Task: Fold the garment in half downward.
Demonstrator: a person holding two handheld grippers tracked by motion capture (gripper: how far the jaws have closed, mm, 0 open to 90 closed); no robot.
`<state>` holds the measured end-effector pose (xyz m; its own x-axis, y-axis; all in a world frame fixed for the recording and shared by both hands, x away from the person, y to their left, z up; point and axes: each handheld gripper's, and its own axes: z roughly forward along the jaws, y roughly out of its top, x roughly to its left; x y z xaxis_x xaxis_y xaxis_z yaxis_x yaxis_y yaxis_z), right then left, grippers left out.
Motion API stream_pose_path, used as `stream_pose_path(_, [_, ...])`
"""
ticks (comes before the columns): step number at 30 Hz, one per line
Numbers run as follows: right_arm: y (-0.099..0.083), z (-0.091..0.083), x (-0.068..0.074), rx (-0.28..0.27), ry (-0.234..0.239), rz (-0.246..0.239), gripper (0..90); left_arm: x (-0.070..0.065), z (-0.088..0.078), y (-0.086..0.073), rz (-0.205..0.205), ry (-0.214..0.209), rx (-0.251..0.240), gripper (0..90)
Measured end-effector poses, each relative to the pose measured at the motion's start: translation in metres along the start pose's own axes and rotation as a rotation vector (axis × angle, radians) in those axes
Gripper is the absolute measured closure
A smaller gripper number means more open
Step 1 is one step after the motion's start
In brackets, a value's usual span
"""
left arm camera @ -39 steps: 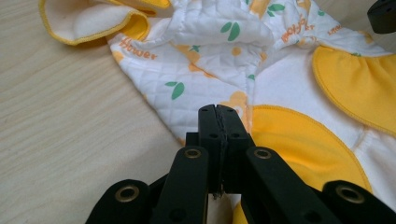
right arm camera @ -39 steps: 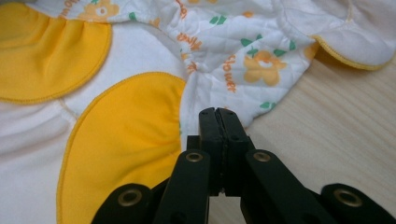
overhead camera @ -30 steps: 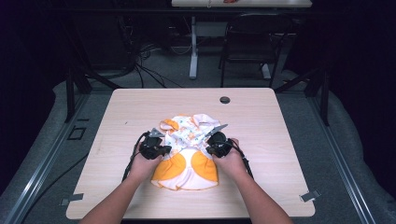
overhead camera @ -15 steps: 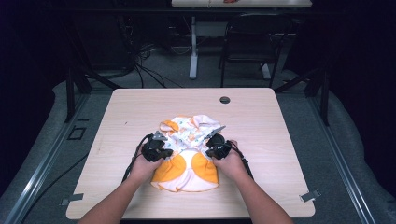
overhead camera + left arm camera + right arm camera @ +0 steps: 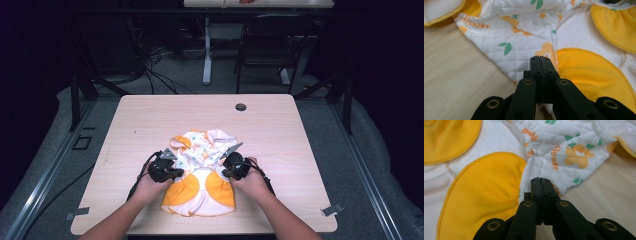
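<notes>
soft, light quilted baby garment [image 5: 200, 172] bunched at the near middle of the table [image 5: 300, 150]; limp, likely to sag. left gripper [image 5: 540, 60] and right gripper [image 5: 540, 181] both pinched closed at its side edges; best gripped along the stitched hems.

A small garment [image 5: 200, 180] (white and orange) lies on the table [image 5: 150, 120]. The left gripper [image 5: 167, 170] touches the garment's left edge, the right gripper [image 5: 232, 165] its right edge.
</notes>
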<state>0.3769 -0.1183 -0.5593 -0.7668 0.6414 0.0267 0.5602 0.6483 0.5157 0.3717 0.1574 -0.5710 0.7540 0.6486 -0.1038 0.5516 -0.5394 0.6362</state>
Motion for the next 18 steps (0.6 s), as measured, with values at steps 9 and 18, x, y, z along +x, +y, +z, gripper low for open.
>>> stream_pose_path(9, [-0.015, -0.008, 0.009, -0.008, 0.04, -0.013, 90.0, -0.009, -0.006, -0.013, -0.004, -0.045, -0.016, 90.0])
stream_pose_path(18, [-0.026, -0.013, 0.017, -0.017, 0.056, -0.009, 90.0, -0.021, -0.01, -0.021, -0.01, -0.073, -0.023, 90.0])
